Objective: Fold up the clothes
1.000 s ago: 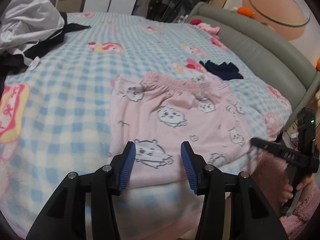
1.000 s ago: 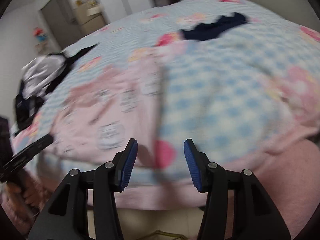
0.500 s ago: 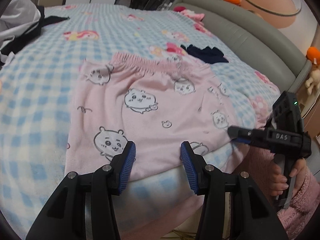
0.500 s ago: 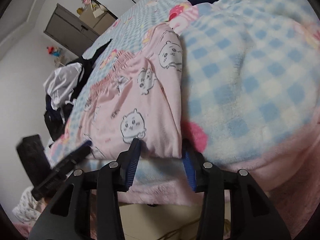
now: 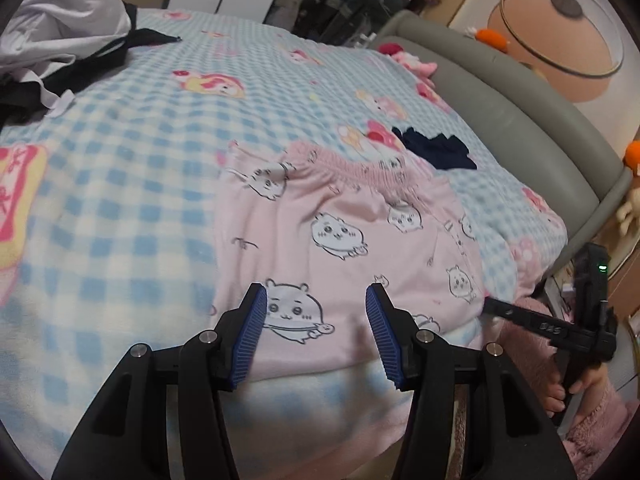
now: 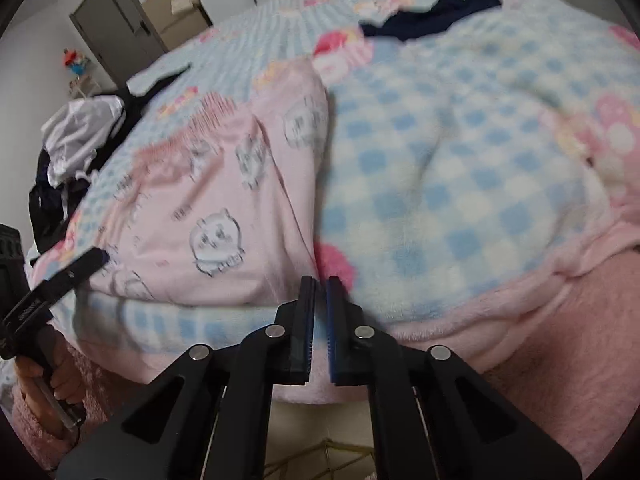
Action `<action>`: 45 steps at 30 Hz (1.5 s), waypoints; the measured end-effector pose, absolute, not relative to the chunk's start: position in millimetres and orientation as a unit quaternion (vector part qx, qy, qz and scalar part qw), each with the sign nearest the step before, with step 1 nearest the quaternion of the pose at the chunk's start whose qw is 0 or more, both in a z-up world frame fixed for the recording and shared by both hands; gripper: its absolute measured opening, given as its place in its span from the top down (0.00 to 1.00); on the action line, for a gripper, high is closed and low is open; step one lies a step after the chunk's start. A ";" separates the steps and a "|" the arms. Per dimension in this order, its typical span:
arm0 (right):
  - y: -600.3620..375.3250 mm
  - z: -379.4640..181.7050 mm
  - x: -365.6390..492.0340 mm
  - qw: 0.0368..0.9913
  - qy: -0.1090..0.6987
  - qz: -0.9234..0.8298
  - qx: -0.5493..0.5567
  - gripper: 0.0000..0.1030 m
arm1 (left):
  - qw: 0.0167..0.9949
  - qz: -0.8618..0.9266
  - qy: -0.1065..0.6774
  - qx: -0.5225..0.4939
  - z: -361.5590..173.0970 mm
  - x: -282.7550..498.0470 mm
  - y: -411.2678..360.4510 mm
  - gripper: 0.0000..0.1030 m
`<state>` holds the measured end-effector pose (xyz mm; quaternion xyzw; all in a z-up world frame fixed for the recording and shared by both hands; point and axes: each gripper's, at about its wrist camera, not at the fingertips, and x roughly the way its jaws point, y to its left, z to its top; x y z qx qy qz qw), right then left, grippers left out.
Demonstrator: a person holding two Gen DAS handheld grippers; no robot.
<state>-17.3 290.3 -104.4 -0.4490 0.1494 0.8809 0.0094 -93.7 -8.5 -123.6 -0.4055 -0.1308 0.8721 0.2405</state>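
Left wrist view shows the left gripper (image 5: 316, 320) with its jaws opening, blue pads apart and nothing pinched; the pink shorts (image 5: 340, 248) lie flat on the checked blanket (image 5: 120, 200), their hem just ahead of and between the fingertips. Right wrist view shows the right gripper (image 6: 319, 286) with jaws drawn together at the shorts' near corner (image 6: 224, 216); whether cloth is caught between them I cannot tell. A dark garment (image 6: 432, 18) lies well beyond the jaws.
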 end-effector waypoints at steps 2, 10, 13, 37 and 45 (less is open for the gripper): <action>286.6 -87.6 -13.7 0.025 0.133 0.899 -0.418 0.88 | 0.241 0.874 -0.122 -0.405 -123.6 -92.8 -4.4 0.48; 241.6 -74.0 -77.2 -0.072 0.035 0.902 -0.423 0.60 | 0.261 0.873 -0.055 -0.407 -93.1 -135.9 40.0 0.48; 224.1 -88.9 -103.6 -0.087 0.004 0.894 -0.440 0.60 | 0.274 0.863 -0.033 -0.423 -94.6 -160.6 56.4 0.48; 220.7 -115.9 -78.0 -0.057 -0.046 0.890 -0.451 0.65 | 0.176 0.880 0.051 -0.439 -120.9 -124.5 53.6 0.55; 253.0 -97.3 -52.4 -0.020 0.020 0.901 -0.432 0.63 | 0.176 0.897 -0.024 -0.405 -101.3 -106.9 26.4 0.49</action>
